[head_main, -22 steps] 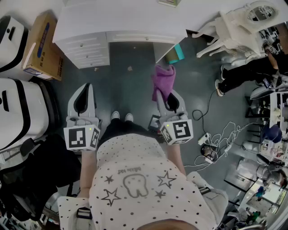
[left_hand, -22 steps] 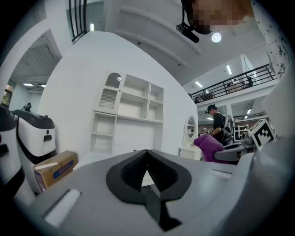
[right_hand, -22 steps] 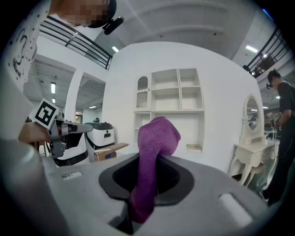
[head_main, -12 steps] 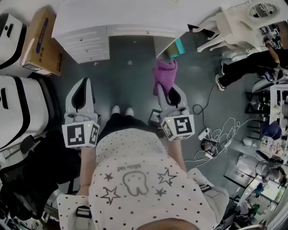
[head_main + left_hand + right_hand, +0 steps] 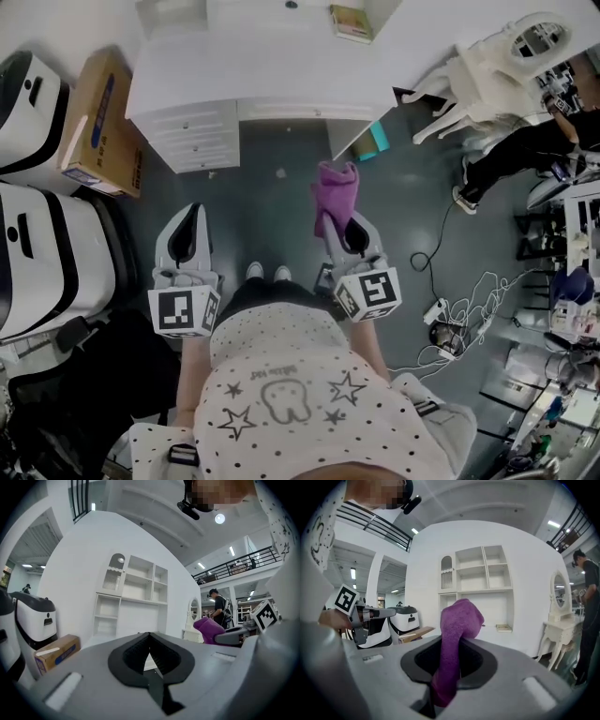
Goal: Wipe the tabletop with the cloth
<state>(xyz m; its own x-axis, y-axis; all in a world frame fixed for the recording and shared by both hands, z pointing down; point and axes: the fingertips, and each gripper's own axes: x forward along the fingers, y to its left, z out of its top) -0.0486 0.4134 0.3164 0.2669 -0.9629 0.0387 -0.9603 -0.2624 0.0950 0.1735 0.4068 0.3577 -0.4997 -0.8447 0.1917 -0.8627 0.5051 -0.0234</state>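
Purple cloth [image 5: 335, 192] clamped in right hand-held gripper [image 5: 353, 223], book [image 5: 351, 22] lying on tabletop [image 5: 272, 56].

left gripper [image 5: 192, 214] closed, right gripper [image 5: 351, 223] clamping cloth [image 5: 334, 190]

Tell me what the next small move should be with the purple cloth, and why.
Probably carry the right gripper forward and bring the purple cloth onto the white tabletop. The cloth is clamped in its jaws but hangs over the floor, short of the tabletop's edge.

Cardboard box [image 5: 98, 122], small book [image 5: 351, 22], tangled floor cables [image 5: 466, 284]
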